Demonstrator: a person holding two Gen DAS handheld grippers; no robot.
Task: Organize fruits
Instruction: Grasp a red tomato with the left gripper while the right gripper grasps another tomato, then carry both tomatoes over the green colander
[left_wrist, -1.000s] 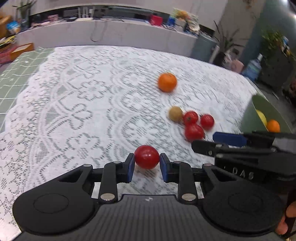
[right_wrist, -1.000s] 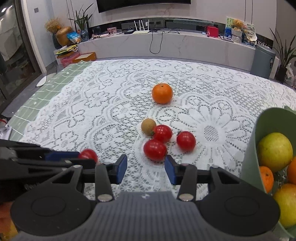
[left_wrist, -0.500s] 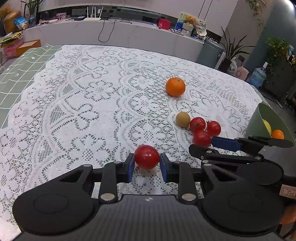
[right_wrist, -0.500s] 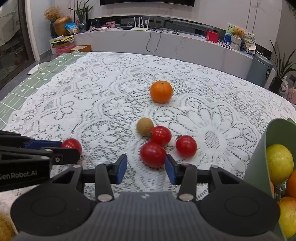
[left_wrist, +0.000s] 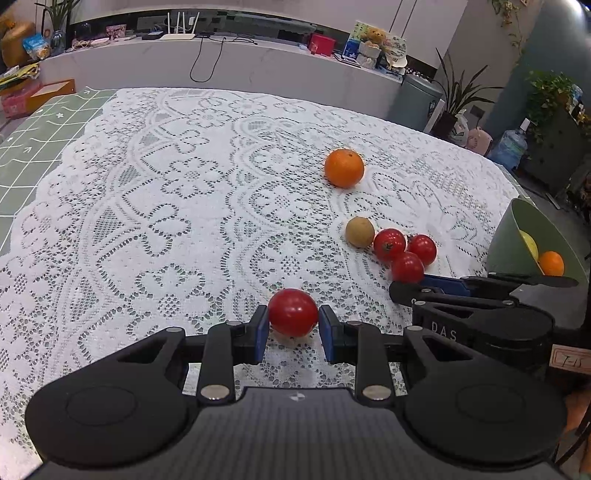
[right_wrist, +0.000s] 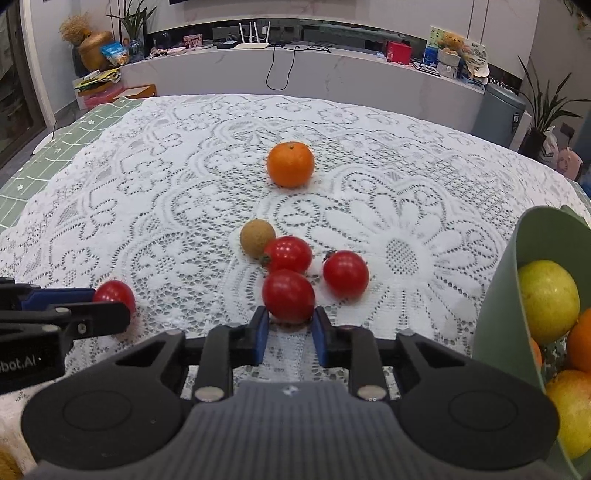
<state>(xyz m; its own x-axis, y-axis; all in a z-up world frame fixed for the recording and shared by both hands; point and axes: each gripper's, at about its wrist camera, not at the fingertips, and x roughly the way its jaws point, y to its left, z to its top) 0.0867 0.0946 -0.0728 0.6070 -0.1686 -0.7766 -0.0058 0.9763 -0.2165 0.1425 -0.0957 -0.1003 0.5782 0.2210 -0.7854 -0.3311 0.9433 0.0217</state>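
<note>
Tomatoes sit pinched in both grippers, the left gripper (left_wrist: 293, 328) on a lone tomato (left_wrist: 293, 312), the right gripper (right_wrist: 289, 331) just closing on a clustered tomato (right_wrist: 288, 295), which could squirt out sideways.

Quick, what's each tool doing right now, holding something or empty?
Left tool: closed on a lone tomato.
Right tool: has just been closing; now pinches the nearest clustered tomato.
</note>
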